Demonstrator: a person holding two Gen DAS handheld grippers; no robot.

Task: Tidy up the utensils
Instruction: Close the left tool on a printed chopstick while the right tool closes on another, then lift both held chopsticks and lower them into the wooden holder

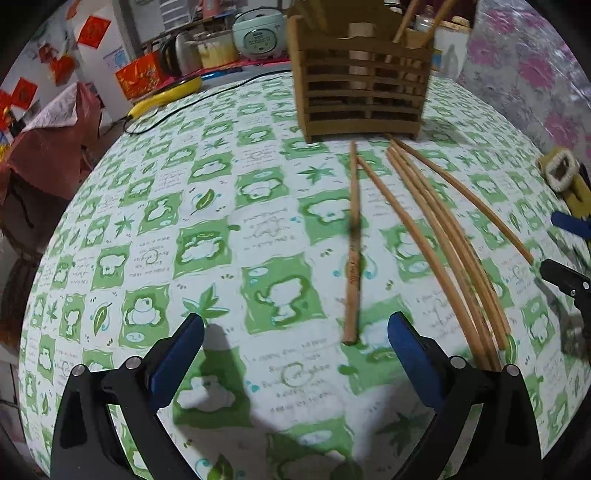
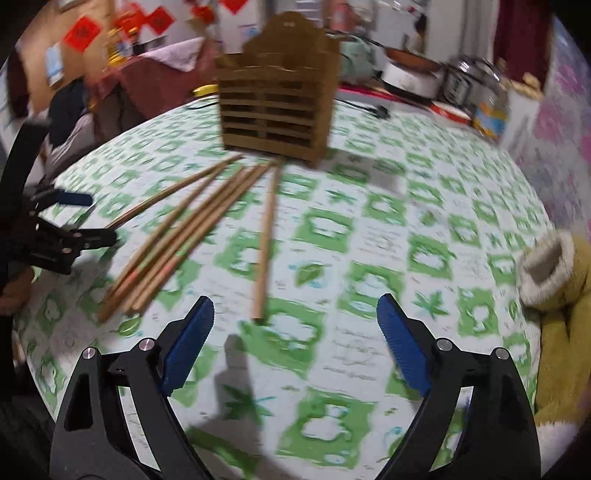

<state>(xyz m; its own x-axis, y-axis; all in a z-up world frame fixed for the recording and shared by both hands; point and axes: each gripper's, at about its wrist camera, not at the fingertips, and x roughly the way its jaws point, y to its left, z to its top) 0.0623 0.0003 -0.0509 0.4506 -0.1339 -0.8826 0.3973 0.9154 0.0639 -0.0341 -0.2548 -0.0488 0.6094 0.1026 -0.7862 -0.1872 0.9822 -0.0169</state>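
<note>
- The left gripper (image 1: 295,328) hovers low over the table with its jaws spread wide and nothing between the blue pads (image 1: 177,350).
- The right gripper (image 2: 295,317) is likewise wide open and empty above the cloth; its blue pads (image 2: 190,343) are ribbed.
- Both sit over a tablecloth (image 1: 155,236) printed with green and white checks, frogs and leaves.
- A single chopstick (image 1: 353,243) lies apart from the others, its thick end just ahead of the left gripper, nearer its right finger, its thin end pointing at the holder. In the right wrist view the same stick (image 2: 266,240) ends just ahead of the right gripper's left finger.
- To its right in the left wrist view lies a loose fan of chopsticks (image 1: 443,236), flat on the cloth, several touching along their length, their thin ends gathered near the foot of the holder.
- At the right edge of the left wrist view the right gripper's black finger sits near the end of the outermost chopstick.
- A yellow fleece-lined slipper (image 2: 554,273) rests at the table's right side.
- Farther back stands a slatted wooden utensil holder (image 1: 360,88), upright on the cloth, with two chopsticks (image 1: 406,18) already leaning in its right part.
- Behind the table are a pale green rice cooker (image 1: 258,33) and a metal kettle (image 1: 181,51), somewhat blurred.
</note>
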